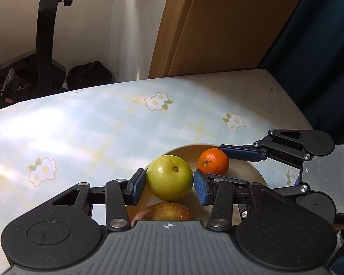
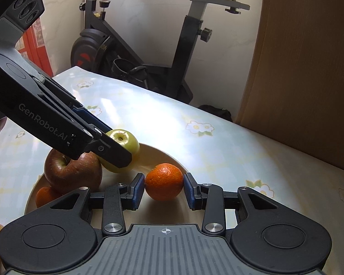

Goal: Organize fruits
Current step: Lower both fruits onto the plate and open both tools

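Green apple [image 1: 169, 177] gripped between left fingers [image 1: 138, 186], orange [image 2: 164, 181] gripped between right fingers [image 2: 137, 190], over bowl [image 2: 172, 158]

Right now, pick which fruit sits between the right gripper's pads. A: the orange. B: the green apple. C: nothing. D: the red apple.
A: in the right wrist view the orange sits between the right gripper's blue pads; the left gripper has the green apple.
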A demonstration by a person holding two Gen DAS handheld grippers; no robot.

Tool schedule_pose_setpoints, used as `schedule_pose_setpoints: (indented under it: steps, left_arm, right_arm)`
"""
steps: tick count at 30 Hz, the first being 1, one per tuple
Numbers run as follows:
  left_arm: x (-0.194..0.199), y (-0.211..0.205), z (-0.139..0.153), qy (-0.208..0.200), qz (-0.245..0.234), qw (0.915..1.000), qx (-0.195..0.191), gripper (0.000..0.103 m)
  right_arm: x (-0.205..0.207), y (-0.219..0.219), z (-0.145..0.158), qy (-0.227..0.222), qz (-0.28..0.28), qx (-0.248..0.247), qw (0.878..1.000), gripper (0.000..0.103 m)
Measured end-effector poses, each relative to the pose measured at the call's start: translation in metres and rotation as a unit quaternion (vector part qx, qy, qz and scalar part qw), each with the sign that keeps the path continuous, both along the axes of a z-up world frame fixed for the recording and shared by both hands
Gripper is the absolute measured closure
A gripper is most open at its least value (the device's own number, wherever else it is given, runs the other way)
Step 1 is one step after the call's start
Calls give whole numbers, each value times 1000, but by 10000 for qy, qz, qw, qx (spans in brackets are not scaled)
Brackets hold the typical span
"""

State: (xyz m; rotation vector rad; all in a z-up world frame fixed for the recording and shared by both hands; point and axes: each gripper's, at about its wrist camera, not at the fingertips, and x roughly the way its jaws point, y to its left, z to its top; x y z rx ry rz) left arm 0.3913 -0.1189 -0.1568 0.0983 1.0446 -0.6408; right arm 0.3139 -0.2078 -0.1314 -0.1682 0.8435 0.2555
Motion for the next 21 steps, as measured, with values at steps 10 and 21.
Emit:
schedule_pose_setpoints:
  steps: [10,21]
  left_arm:
    - [2,3,2,39,63,9998,-164,55]
    - [-19,21,27,-227,161,9991,-305,54]
  right_arm:
    - [3,3,-3,23,-21,6,10000,68]
    - [-21,2,22,-223,-181,38,9996,60]
